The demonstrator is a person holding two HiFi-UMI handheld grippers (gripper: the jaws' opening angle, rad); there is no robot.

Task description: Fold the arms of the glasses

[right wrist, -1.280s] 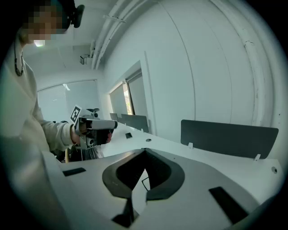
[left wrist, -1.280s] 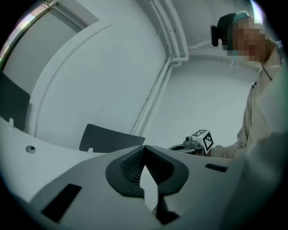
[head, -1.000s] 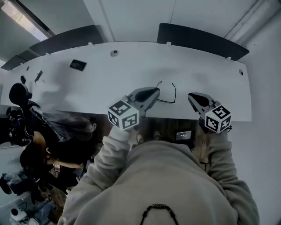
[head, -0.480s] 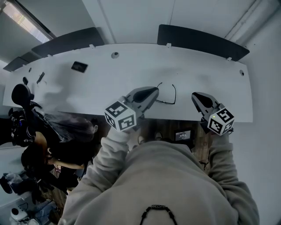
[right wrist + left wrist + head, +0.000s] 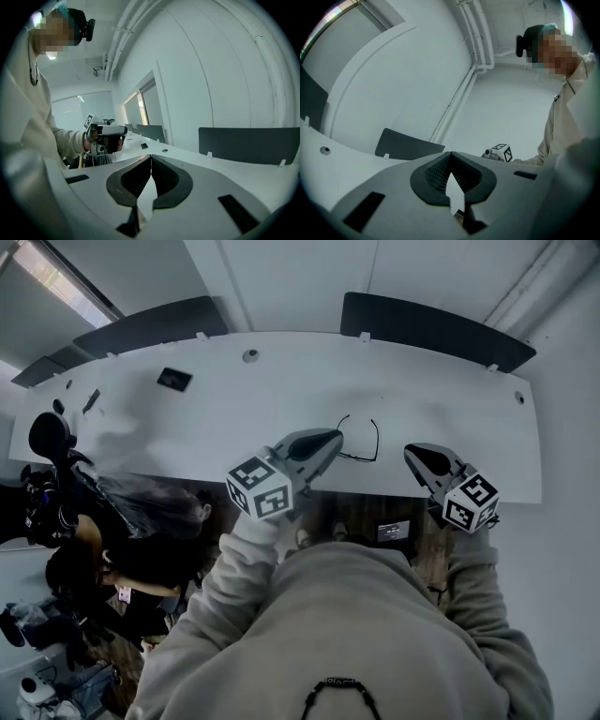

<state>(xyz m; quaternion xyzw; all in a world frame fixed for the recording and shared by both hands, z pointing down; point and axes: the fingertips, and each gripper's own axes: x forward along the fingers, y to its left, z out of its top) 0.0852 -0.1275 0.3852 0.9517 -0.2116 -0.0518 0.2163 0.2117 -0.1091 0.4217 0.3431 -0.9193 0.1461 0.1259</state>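
The glasses (image 5: 360, 441) lie on the white table (image 5: 281, 395) near its front edge, their 2 arms unfolded and reaching away from the person. They sit between the 2 grippers, much nearer the left one. The left gripper (image 5: 334, 436) points across the table with its tip right at the left arm of the glasses; whether it touches the arm cannot be told. In its own view the left gripper (image 5: 450, 154) has its jaws pressed together with nothing between the pads. The right gripper (image 5: 411, 451) hangs over the table edge to the right of the glasses, clearly apart from them. The right gripper (image 5: 151, 157) also has its jaws closed and empty. A small dark object (image 5: 174, 379) lies far off on the table's left part.
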